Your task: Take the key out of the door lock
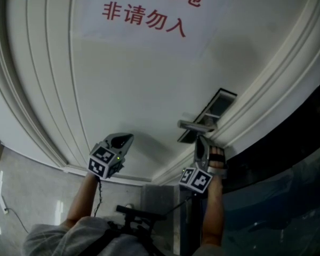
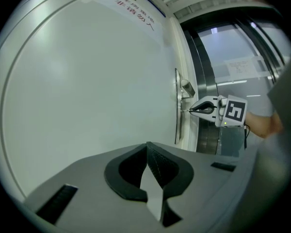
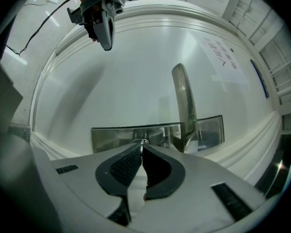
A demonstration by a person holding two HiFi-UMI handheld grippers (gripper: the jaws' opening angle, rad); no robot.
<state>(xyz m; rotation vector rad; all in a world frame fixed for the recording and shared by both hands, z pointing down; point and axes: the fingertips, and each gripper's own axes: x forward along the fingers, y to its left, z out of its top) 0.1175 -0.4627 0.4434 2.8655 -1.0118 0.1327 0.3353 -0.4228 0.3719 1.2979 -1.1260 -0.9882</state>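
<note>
Right gripper [image 3: 141,148] clenched on key [image 3: 142,141] in lock plate [image 3: 111,137] at white door [image 2: 87,81] edge, left gripper [image 2: 147,147] pinched closed, empty, facing door's middle.

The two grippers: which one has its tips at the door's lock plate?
The right gripper: its jaws are closed on the key in the lock plate. The left gripper, shut and empty, hangs before the bare door panel.

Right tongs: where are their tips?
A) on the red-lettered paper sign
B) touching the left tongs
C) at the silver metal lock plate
C: the right tongs pinch a small metal key at the silver metal lock plate, beside its lever handle.
</note>
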